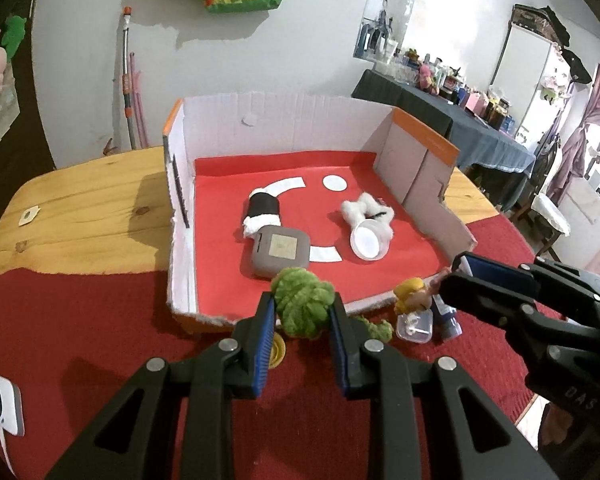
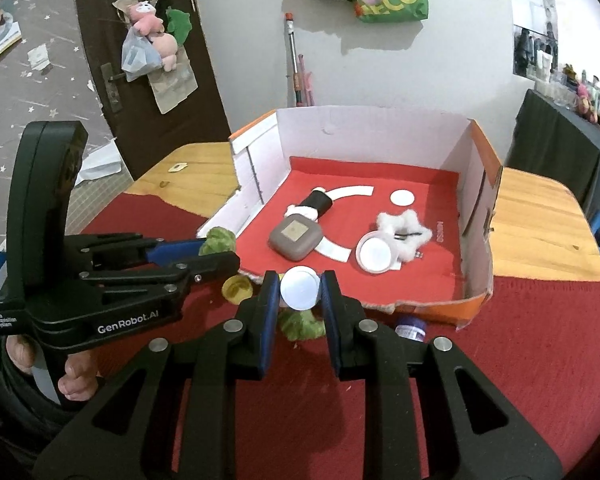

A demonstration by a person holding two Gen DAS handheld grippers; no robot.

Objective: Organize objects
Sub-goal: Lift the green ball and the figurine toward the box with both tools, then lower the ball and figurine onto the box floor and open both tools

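My left gripper is shut on a green yarn toy and holds it just in front of the cardboard box. It also shows in the right wrist view, with the green toy at its tips. My right gripper is shut on a small figure with a round white base. From the left wrist view the right gripper holds a yellow-haired doll. Inside the box on red lining lie a grey case, a black-and-white roll, a clear cup and white fluff.
The box sits on a wooden table partly covered by a red cloth. In front of the box lie a clear small container, a purple-capped bottle, a yellow lid and more green yarn. A white device lies at far left.
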